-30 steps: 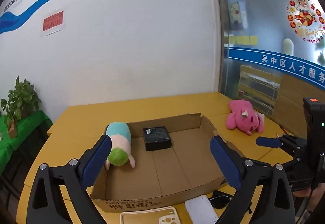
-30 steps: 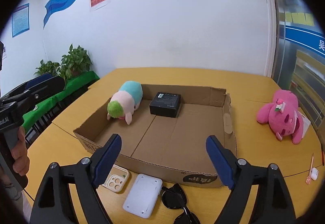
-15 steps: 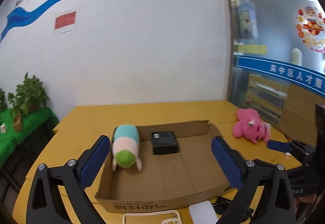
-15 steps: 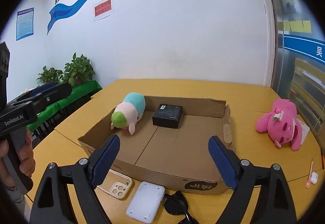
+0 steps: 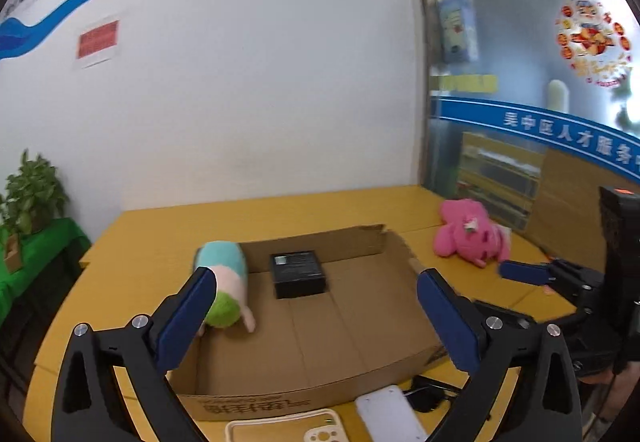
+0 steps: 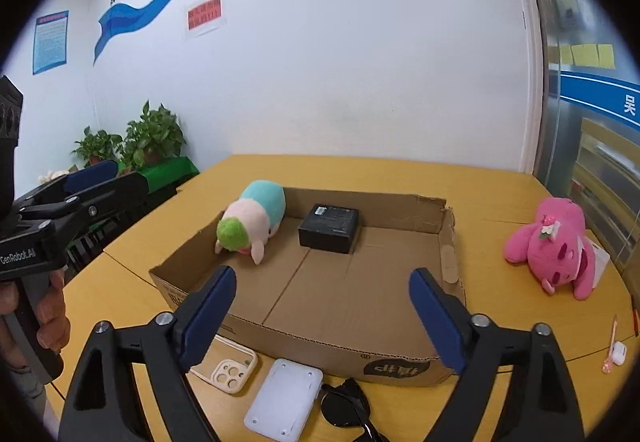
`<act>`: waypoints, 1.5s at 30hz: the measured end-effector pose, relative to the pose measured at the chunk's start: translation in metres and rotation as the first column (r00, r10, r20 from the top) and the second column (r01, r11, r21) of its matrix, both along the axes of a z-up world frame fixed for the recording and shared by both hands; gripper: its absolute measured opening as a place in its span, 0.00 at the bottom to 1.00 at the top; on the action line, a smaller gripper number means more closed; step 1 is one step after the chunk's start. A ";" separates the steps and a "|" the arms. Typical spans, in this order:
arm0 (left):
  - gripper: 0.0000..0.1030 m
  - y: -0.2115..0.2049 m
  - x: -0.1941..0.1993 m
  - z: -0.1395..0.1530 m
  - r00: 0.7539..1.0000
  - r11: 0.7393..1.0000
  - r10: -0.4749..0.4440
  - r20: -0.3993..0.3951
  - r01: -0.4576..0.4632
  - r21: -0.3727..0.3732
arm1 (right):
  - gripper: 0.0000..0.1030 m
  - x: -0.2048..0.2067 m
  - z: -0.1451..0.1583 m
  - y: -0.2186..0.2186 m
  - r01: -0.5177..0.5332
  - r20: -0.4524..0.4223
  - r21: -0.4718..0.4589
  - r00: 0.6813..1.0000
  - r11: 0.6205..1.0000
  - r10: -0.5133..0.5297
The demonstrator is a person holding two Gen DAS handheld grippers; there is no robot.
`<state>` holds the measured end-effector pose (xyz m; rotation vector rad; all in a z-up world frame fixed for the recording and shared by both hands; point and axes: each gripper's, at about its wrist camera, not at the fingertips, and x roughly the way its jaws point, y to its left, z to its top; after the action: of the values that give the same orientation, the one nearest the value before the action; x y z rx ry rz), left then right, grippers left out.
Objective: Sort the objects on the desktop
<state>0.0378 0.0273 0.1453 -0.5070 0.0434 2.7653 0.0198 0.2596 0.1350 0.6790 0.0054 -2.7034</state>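
We see the right gripper (image 6: 322, 316) with its jaws apart and nothing between them; they have just been closing a little. It hangs above the near edge of the yellow table (image 6: 360, 173). The left gripper (image 5: 316, 316) also stands wide apart and empty, over the near wall of the cardboard tray (image 6: 340, 352).

Just beneath the right gripper we find, outside the tray's front wall, a cream phone case (image 6: 230, 372), a white flat box (image 6: 284, 398) and black sunglasses (image 6: 348, 404), lying side by side on the table.

Inside the tray, a pastel plush toy (image 6: 252, 219) with a green end rests in the far left corner, partly against the wall. A black box (image 6: 330, 228) lies flat just beside it, near the back wall.

Further out, to the right of the tray and well apart from it, a pink plush toy (image 6: 554, 246) lies on the table. A small white earbud case (image 6: 618, 354) lies near the table's right edge.

At the left margin of the right wrist view, a hand (image 6: 50, 316) holds the left gripper's handle.
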 end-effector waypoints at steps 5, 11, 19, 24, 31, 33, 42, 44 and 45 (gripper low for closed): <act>0.00 0.008 -0.013 -0.009 0.996 0.999 -0.024 0.088 0.027 -0.031 | 0.04 -0.011 -0.008 0.012 0.013 0.061 -0.027 0.998 1.000 -0.011; 0.96 -0.003 -0.014 -0.013 0.993 0.993 0.115 0.031 -0.115 0.005 | 0.91 -0.011 -0.012 0.013 0.082 0.047 0.005 0.995 0.997 -0.083; 0.96 0.002 -0.011 -0.019 0.993 0.996 0.089 0.076 -0.087 -0.033 | 0.91 -0.013 -0.014 0.020 0.080 0.061 -0.019 0.995 0.997 -0.079; 0.96 0.004 -0.006 -0.023 0.991 0.993 0.105 0.078 -0.101 -0.061 | 0.91 -0.014 -0.019 0.018 0.083 0.082 0.004 0.993 0.997 -0.083; 0.96 0.001 0.000 -0.028 0.991 0.996 0.086 0.104 -0.084 -0.025 | 0.91 -0.014 -0.025 0.017 0.075 0.107 0.021 0.991 0.997 -0.077; 0.96 0.001 0.000 -0.028 0.991 0.997 0.081 0.107 -0.080 -0.018 | 0.91 -0.014 -0.025 0.016 0.073 0.110 0.017 0.991 0.997 -0.074; 0.96 0.003 -0.006 -0.035 0.986 0.998 0.057 0.155 -0.059 0.013 | 0.91 -0.013 -0.032 0.015 0.063 0.136 0.012 0.989 0.998 -0.064; 0.96 0.004 -0.007 -0.037 0.986 0.999 0.051 0.156 -0.053 0.013 | 0.91 -0.013 -0.032 0.016 0.067 0.133 0.011 0.989 0.998 -0.067; 0.96 0.005 -0.007 -0.038 0.987 0.998 0.056 0.154 -0.058 0.003 | 0.91 -0.013 -0.033 0.016 0.067 0.134 0.009 0.989 0.998 -0.068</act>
<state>0.0306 0.0323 0.1076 -0.7284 -0.0175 2.7711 0.0071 0.2751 0.1022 0.8759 -0.0461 -2.7164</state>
